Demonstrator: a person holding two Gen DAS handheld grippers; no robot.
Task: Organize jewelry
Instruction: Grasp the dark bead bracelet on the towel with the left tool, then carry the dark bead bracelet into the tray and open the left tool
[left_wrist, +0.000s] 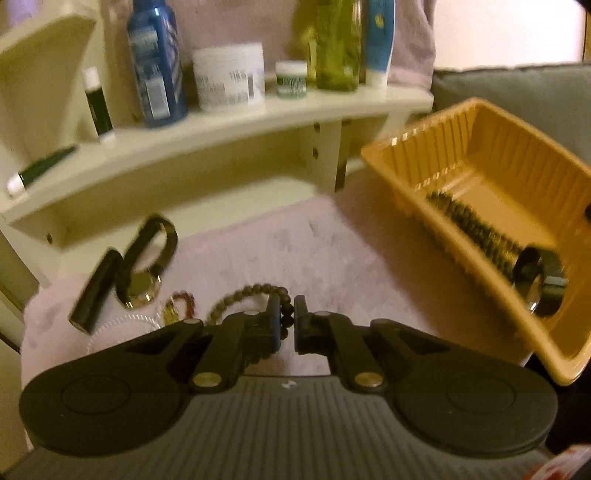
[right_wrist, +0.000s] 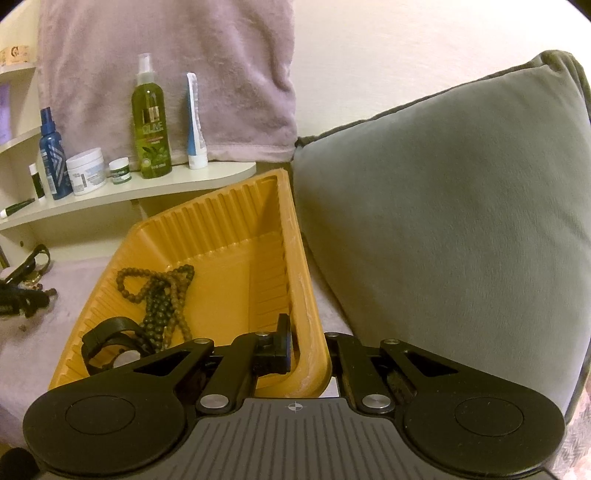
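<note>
While one tray tilts, two watches

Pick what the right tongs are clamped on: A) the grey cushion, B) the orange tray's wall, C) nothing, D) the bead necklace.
B: the right tongs straddle the rim of the orange tray, one finger inside the wall and one outside; the bead necklace lies loose on the tray floor.
</note>
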